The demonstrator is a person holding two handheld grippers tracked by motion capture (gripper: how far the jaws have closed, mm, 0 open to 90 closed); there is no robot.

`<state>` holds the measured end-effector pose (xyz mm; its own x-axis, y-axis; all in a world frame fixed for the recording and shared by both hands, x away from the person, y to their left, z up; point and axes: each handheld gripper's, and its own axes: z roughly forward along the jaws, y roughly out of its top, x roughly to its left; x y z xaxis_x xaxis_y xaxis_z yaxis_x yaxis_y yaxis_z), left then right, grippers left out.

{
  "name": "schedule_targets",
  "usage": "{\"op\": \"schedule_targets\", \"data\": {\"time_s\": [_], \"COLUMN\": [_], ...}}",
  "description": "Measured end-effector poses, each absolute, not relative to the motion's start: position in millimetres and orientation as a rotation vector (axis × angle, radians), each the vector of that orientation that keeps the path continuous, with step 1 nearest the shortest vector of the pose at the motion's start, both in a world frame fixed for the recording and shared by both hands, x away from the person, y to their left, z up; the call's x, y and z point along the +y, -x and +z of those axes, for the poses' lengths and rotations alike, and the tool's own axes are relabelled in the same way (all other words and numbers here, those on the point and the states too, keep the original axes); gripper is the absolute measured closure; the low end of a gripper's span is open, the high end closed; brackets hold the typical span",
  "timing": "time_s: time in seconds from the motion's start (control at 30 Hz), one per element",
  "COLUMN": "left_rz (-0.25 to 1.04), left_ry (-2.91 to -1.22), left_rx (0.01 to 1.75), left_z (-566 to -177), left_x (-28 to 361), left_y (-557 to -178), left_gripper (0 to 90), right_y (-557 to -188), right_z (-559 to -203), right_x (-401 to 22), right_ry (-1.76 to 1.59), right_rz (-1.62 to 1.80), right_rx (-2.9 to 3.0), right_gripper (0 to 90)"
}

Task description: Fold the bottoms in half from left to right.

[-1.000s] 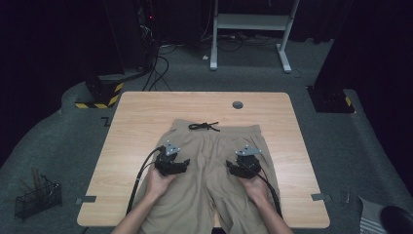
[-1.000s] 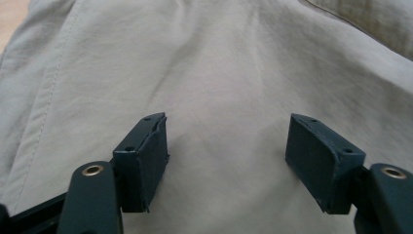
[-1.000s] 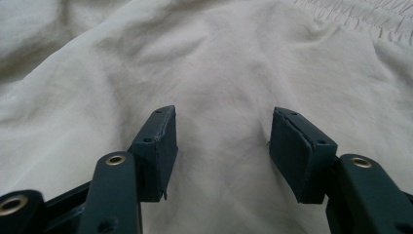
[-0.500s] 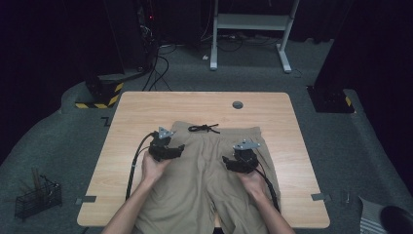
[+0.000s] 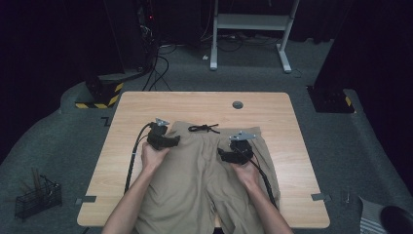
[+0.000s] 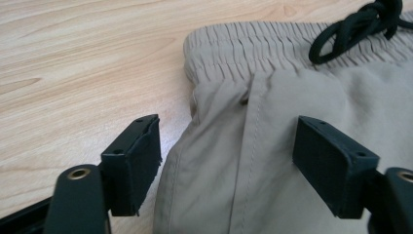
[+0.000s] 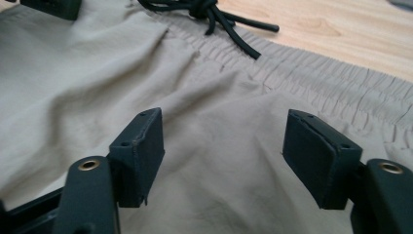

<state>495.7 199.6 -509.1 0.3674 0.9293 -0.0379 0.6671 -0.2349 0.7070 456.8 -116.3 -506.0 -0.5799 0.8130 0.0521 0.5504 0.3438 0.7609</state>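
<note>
Khaki shorts (image 5: 204, 170) lie flat on the counter (image 5: 272, 117), waistband away from the person. The left gripper (image 5: 171, 141) and right gripper (image 5: 225, 155) hover near the waistband, jaws wide and just opened further, gripping nothing, likely ready to pinch the fabric.

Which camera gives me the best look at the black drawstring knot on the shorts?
The right gripper view: the drawstring knot lies close, with its loose ends trailing over the waistband. The left gripper view catches just a loop at its top right corner. In the high view it is a small dark tangle.
</note>
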Motion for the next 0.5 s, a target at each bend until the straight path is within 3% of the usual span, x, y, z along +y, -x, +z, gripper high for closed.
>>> {"op": "schedule_targets", "data": {"time_s": [0.27,0.5], "left_rz": [0.529,0.504], "left_ry": [-2.039,-2.063], "left_rx": [1.369,1.304], "left_z": [-517,-515], "left_x": [198,195], "left_y": [-498,-496], "left_gripper": [37.7,61.5], "right_y": [-464,-465], "right_z": [-514,-524], "right_x": [-121,-128], "right_ry": [-1.197,-1.204], "right_rz": [0.99,0.952], "right_rx": [2.256,2.281], "right_gripper": [24.1,23.2]}}
